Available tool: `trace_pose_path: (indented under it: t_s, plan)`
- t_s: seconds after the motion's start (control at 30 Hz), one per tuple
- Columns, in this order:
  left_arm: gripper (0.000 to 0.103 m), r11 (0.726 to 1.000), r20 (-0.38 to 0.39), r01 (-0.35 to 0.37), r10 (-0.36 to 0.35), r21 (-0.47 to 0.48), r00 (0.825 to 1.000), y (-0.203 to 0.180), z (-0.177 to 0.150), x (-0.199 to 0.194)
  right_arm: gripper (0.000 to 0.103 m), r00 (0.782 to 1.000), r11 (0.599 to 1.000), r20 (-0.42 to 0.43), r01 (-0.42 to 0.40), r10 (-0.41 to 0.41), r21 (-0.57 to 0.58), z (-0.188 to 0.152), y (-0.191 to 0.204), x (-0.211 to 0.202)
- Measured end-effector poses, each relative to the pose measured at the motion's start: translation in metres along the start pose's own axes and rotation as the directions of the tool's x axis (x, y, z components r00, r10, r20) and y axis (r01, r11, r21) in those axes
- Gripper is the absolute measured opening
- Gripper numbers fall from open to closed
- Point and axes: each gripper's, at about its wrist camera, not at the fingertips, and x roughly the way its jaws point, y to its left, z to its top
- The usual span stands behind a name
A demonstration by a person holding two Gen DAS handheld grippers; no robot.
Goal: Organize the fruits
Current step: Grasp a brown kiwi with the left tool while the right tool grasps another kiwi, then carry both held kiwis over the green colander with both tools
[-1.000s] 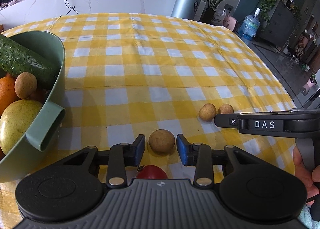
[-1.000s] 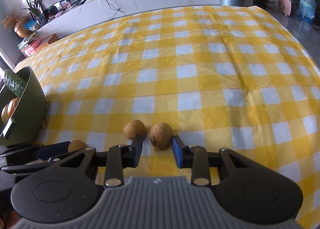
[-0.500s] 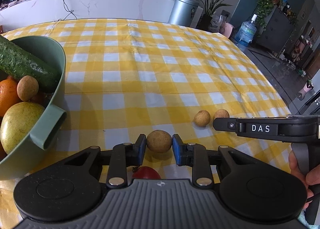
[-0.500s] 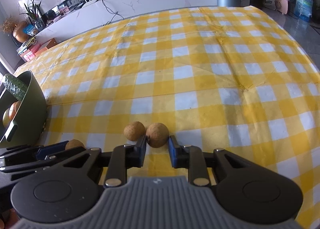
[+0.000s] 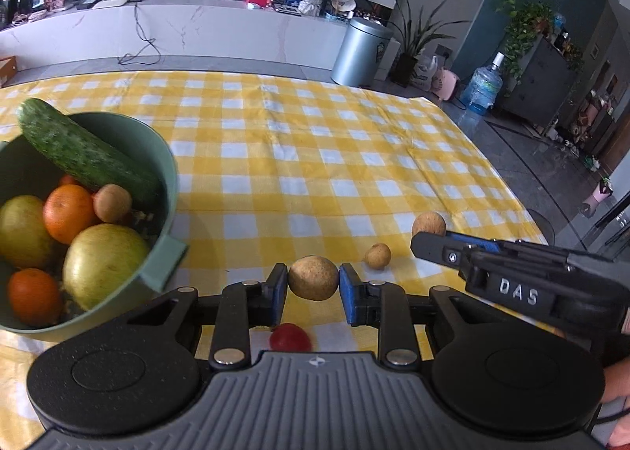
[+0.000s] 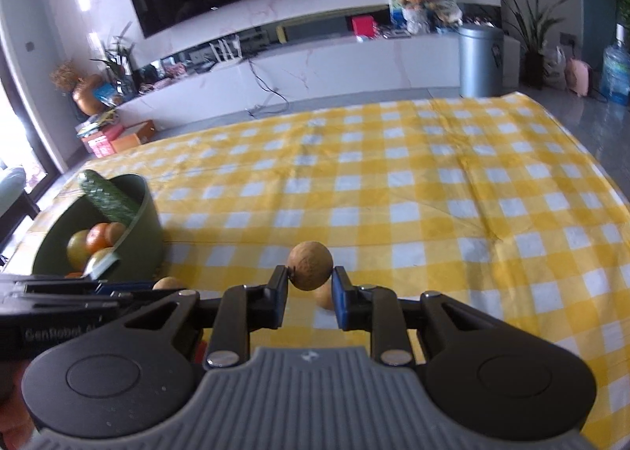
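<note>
My left gripper [image 5: 313, 284] is shut on a round tan fruit [image 5: 313, 277], held a little above the yellow checked cloth. My right gripper [image 6: 309, 281] is shut on a second tan fruit [image 6: 310, 265], also lifted; in the left wrist view that fruit [image 5: 429, 224] shows at the tip of the right gripper [image 5: 427, 239]. A third, smaller tan fruit [image 5: 377, 255] lies on the cloth between them, partly hidden behind the right fingers [image 6: 325, 295]. A small red fruit [image 5: 290, 337] lies under the left gripper. The green bowl [image 5: 170, 190] to the left holds a cucumber [image 5: 84, 152], oranges and pale round fruits.
The checked cloth [image 5: 315, 158] covers the table far ahead and to the right. The bowl's handle [image 5: 165, 265] juts toward the left gripper. A person's hand [image 5: 618, 399] holds the right gripper at the lower right. Beyond the table stand a white counter and a metal bin [image 5: 360, 50].
Both grippers closed on their tan fruits and lifted them off the cloth. The views now tilt upward, showing more of the room. The third tan fruit stayed on the cloth.
</note>
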Motion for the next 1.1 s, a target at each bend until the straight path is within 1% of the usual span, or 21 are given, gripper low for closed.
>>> trace_pose_path:
  t_s: [0.13, 0.27, 0.47, 0.57, 0.67, 0.77, 0.9, 1.0, 1.1]
  plan:
    - [0.031, 1.000, 0.026, -0.012, 0.012, -0.020, 1.000, 0.010, 0.007, -0.021, 0.020, 0.998, 0.998, 0.015, -0.061, 0.061, -0.009, -0.004, 0.021, -0.009]
    - [0.031, 0.999, 0.030, -0.035, 0.036, -0.039, 0.999, 0.025, 0.013, -0.039, 0.020, 0.993, 0.992, 0.014, -0.116, 0.117, -0.047, -0.006, 0.049, -0.013]
    - [0.031, 0.994, 0.044, -0.056, 0.061, -0.094, 0.997, 0.055, 0.016, -0.059, 0.020, 0.979, 0.974, 0.000, -0.205, 0.206, -0.096, -0.002, 0.090, -0.015]
    - [0.031, 0.990, 0.055, -0.058, 0.065, -0.131, 0.996, 0.070, 0.014, -0.065, 0.020, 0.974, 0.965, -0.013, -0.226, 0.226, -0.137, 0.000, 0.112, -0.012]
    - [0.031, 0.983, 0.063, -0.043, 0.055, -0.181, 0.997, 0.087, 0.014, -0.068, 0.020, 0.968, 0.951, -0.030, -0.251, 0.250, -0.179, 0.002, 0.133, -0.010]
    - [0.031, 0.974, 0.063, -0.065, 0.080, -0.219, 0.995, 0.103, 0.011, -0.070, 0.020, 0.965, 0.940, -0.051, -0.261, 0.256, -0.221, 0.004, 0.152, -0.006]
    - [0.031, 0.957, 0.052, -0.058, 0.076, -0.283, 0.996, 0.125, 0.007, -0.068, 0.020, 0.963, 0.927, -0.084, -0.269, 0.256, -0.260, 0.004, 0.170, 0.005]
    - [0.031, 0.947, 0.042, -0.066, 0.083, -0.315, 0.996, 0.137, 0.004, -0.065, 0.020, 0.960, 0.920, -0.108, -0.278, 0.257, -0.275, 0.005, 0.180, 0.015]
    - [0.031, 0.936, 0.031, -0.060, 0.075, -0.346, 0.997, 0.148, 0.001, -0.062, 0.020, 0.957, 0.914, -0.132, -0.285, 0.257, -0.288, 0.005, 0.189, 0.024]
